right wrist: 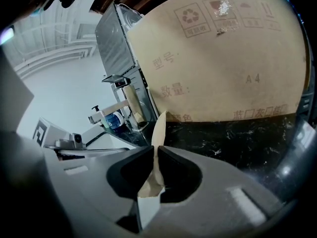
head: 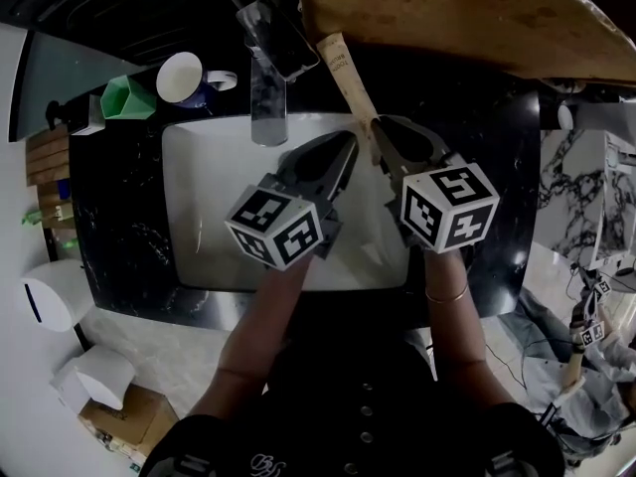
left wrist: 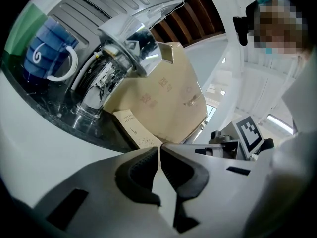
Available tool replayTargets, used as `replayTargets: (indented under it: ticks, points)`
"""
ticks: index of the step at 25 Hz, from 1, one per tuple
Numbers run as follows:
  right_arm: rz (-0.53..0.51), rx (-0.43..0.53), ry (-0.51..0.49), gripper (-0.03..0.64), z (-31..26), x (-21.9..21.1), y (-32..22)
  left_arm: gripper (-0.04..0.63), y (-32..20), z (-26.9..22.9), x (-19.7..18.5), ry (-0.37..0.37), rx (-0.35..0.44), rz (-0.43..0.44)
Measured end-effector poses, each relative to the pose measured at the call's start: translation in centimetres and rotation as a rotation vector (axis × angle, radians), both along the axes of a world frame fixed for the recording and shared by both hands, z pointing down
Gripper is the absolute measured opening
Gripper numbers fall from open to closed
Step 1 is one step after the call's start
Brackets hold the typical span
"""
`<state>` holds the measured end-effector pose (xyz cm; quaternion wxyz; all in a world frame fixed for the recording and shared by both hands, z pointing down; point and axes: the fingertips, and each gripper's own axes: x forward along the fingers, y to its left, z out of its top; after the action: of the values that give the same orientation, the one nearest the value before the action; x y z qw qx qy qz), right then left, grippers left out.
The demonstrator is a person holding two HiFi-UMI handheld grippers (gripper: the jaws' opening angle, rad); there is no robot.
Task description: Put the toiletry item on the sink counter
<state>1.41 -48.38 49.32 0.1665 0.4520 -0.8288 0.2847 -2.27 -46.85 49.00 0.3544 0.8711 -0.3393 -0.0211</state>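
We see the toiletry box (head: 346, 73) as matt tan card. The right hand-held gripper (right wrist: 157, 150) has a matt grey plastic shell and dull black pads (right wrist: 133, 171). The desk (head: 119, 227) looks like polished black stone with pale veins, and the sink (head: 199, 177) is smooth, glossy white. At the sink's twelve o'clock the tap (head: 268, 97) is mirror-bright metal. At one o'clock the carton (head: 447, 8) is dull brown cardboard.

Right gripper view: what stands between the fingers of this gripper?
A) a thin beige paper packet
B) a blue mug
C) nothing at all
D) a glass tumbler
A: the fingers of the right gripper press on a thin beige paper packet, whose end sticks up past their tips.
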Motion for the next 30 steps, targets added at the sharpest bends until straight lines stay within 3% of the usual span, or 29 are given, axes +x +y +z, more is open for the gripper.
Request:
replayTargets:
  ticks: [16,22,30]
  points:
    - [0.046,0.005,0.163,0.064,0.9,0.7,-0.4,0.023,0.2,0.4,0.8,0.013,-0.007,0.028]
    - [0.069,0.022,0.157,0.13,0.4,1.2,-0.4,0.023,0.4,0.1,1.0,0.006,0.001,0.035]
    - [0.065,0.075,0.118,0.158,-1.8,1.1,0.5,0.023,1.2,-1.6,1.0,-0.001,0.024,0.036]
